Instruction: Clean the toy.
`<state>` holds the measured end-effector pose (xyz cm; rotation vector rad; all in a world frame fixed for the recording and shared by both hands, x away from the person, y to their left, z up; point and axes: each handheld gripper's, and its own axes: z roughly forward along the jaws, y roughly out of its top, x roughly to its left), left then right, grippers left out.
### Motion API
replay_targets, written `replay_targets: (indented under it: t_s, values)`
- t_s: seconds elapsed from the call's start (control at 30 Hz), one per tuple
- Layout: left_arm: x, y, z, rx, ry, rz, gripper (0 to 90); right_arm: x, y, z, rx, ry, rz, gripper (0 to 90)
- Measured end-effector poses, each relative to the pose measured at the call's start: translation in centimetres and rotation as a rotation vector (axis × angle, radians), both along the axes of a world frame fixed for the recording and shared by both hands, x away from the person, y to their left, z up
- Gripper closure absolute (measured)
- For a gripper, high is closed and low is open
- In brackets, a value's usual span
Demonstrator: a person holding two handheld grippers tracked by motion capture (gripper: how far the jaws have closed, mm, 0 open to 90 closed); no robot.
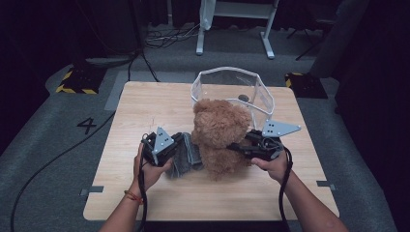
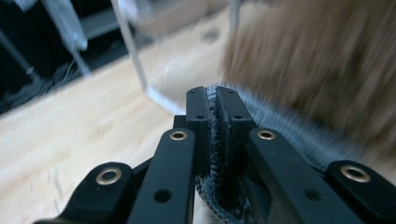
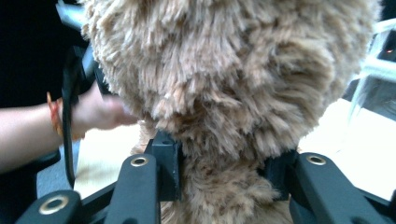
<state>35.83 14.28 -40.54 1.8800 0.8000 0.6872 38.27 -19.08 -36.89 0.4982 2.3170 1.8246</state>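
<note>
Upright near the middle of the wooden table: a brown teddy bear, back turned to the camera, just in front of a clear plastic container. Clamped around the bear's neck from the right: the right gripper, one black jaw on each side of the fur (seen plainly in the right gripper view, at), pads pressed into the plush below the head. Pinched tight between the closed jaws of the left gripper: an edge of grey cloth, ribbed and stitched, trailing off along the bear's left side. Held by the left hand just beside the bear, that gripper. Blurred in the left gripper view: the bear's fur and the container wall.
</note>
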Motion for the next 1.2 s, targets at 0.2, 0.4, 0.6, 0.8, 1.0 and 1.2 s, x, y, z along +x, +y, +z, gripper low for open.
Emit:
replay_targets:
  t_s: [0.2, 0.4, 0.6, 0.8, 1.0, 1.2]
  values:
    - [-1.3, 0.4, 4.7, -0.222, -0.098, -0.050, 84.4, -0.4, -0.4, -0.7, -0.009, -0.001, -0.001, 58.7]
    - [-2.5, -0.9, 8.5, -0.252, -0.200, -0.105, 84.4, -0.4, -0.4, -1.4, -0.035, 0.007, -0.004, 58.6]
    - [-2.8, -3.5, 10.9, -0.289, -0.249, -0.174, 84.2, -0.4, -0.4, -2.1, -0.031, 0.017, -0.001, 58.7]
    - [-2.6, -5.9, 11.3, -0.240, -0.247, -0.229, 84.0, -0.5, -0.2, -2.7, -0.045, 0.023, 0.012, 58.7]
    - [-2.8, -6.2, 10.2, -0.184, -0.218, -0.290, 84.9, -0.7, -0.4, -2.7, -0.050, 0.010, 0.005, 58.7]
    - [-4.5, -5.0, 8.5, -0.100, -0.239, -0.264, 85.6, -0.7, -1.3, -2.5, -0.042, 0.004, -0.027, 58.6]
